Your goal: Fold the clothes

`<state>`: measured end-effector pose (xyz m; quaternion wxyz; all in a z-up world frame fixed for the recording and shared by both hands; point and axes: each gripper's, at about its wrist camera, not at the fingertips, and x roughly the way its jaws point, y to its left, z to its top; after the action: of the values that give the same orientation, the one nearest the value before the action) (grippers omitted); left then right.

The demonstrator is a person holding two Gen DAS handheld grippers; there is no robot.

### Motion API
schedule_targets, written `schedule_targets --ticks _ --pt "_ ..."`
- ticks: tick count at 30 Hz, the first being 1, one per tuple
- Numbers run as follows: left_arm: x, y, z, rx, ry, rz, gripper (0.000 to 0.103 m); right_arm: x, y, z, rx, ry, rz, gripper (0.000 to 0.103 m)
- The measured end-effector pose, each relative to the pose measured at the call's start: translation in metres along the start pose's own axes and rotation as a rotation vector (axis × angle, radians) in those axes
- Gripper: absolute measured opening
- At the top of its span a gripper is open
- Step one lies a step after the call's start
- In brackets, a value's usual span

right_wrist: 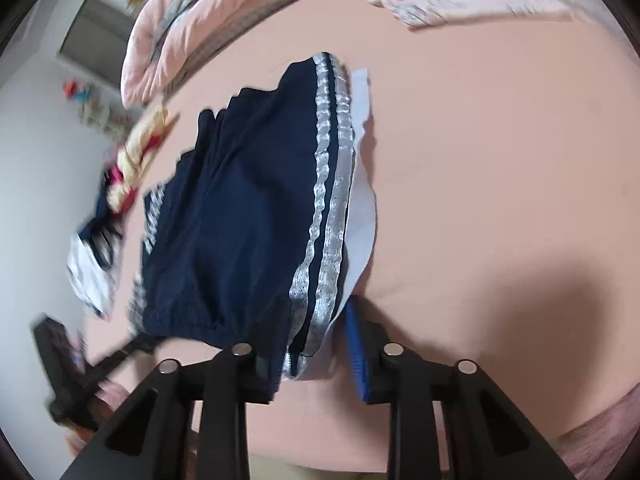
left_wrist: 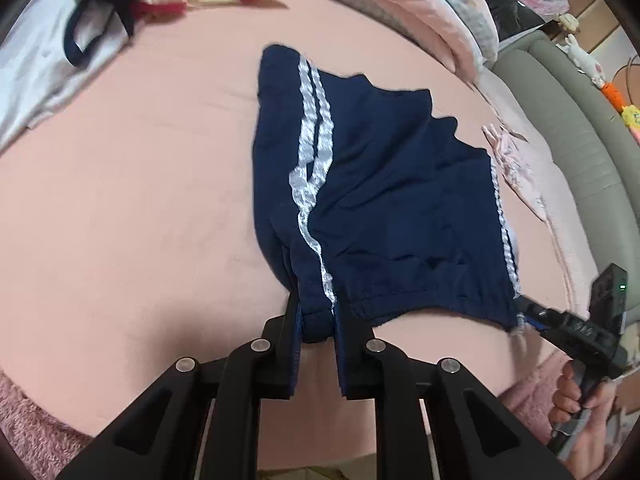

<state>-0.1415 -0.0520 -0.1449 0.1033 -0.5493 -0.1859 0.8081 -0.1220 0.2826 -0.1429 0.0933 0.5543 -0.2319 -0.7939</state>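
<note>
The pink bed sheet (left_wrist: 120,208) fills most of both views, and on it, around the centre of each frame, lie the navy shorts (left_wrist: 380,184), spread with the waistband toward the bottom edge and the leg hems toward the top. They look light, thin and limp, a slippery sports weave by the sheen, so I judge they will sag and slide unless held at two points and kept taut; the gathered elastic waistband (left_wrist: 420,300) is the thickest, firmest part and the sensible place to hold. Both waistband corners are taken: the left gripper (left_wrist: 318,332) at the bottom centre of the left wrist view pinches one corner, its jaws close together with the fabric bunched between them, and the right gripper (right_wrist: 316,356) at the bottom of the right wrist view has the other corner between its jaws, one pad against the cloth and the blue pad just beside it, so I cannot tell whether it presses fully. Paired white stripes (left_wrist: 316,120) run down each side seam and a pale lining (right_wrist: 360,208) peeks out along one edge. Other clothes (left_wrist: 132,0) lie heaped in the upper left. White lettering (right_wrist: 154,216) shows on the shorts' left edge in the right wrist view, too blurred to read; no brand is legible.
</note>
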Motion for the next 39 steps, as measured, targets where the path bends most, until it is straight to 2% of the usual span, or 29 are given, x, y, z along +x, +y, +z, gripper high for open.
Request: schedule_targets --ticks 3,5,6,7,8,9,11,14,18,23,24,26,27,29,32,35,39 --pt "0.01 0.005 0.012 -0.01 0.016 0.003 0.014 0.005 0.013 -0.001 -0.082 0.04 -0.039 0.027" --pt "0.016 0.007 0.017 -0.014 0.027 0.005 0.016 0.011 0.02 -0.002 -0.114 0.053 -0.054 0.041" --pt "0.018 0.005 0.018 -0.006 0.032 0.008 0.016 0.013 0.024 -0.002 -0.139 0.049 -0.069 0.041" --pt "0.017 0.003 0.018 0.007 0.036 0.016 0.016 0.016 0.028 -0.003 -0.168 0.042 -0.088 0.04" --pt "0.017 0.001 0.018 0.02 0.04 0.024 0.014 0.017 0.031 -0.003 -0.19 0.033 -0.121 0.024" --pt "0.016 -0.002 0.019 0.032 0.043 0.034 0.013 0.017 0.032 -0.003 -0.209 0.024 -0.158 0.015" --pt "0.007 -0.01 0.018 0.06 0.032 0.037 0.01 0.009 0.032 -0.004 -0.201 0.003 -0.169 0.008" --pt "-0.006 -0.021 0.012 0.089 0.029 0.017 0.01 -0.014 0.033 -0.01 -0.212 -0.048 -0.179 0.008" --pt "-0.015 -0.029 -0.009 0.13 0.066 0.004 0.01 -0.042 0.038 -0.031 -0.229 -0.084 -0.175 0.008" --pt "0.013 -0.015 -0.028 0.091 0.214 -0.014 0.014 -0.021 0.018 -0.053 -0.207 0.014 -0.215 0.012" --pt "0.007 -0.015 -0.025 0.086 0.211 -0.023 0.015 -0.015 0.013 -0.055 -0.193 0.039 -0.214 0.013" --pt "-0.014 -0.016 -0.016 0.119 0.153 -0.004 0.024 -0.029 0.014 -0.052 -0.178 0.018 -0.197 0.017" --pt "-0.022 -0.016 -0.009 0.139 0.121 0.013 0.026 -0.042 0.017 -0.049 -0.188 -0.026 -0.203 0.018" --pt "-0.032 -0.015 0.007 0.168 0.069 0.047 0.034 -0.067 0.027 -0.036 -0.231 -0.122 -0.237 0.026" --pt "-0.022 -0.009 0.048 0.187 -0.011 0.116 0.034 -0.079 0.052 -0.007 -0.327 -0.196 -0.226 0.031" --pt "0.003 -0.007 0.088 0.213 -0.084 0.192 0.034 -0.051 0.091 0.027 -0.471 -0.195 -0.217 0.031" --pt "0.04 0.002 0.127 0.176 -0.069 0.199 0.034 0.024 0.136 0.057 -0.6 -0.098 -0.288 0.031"
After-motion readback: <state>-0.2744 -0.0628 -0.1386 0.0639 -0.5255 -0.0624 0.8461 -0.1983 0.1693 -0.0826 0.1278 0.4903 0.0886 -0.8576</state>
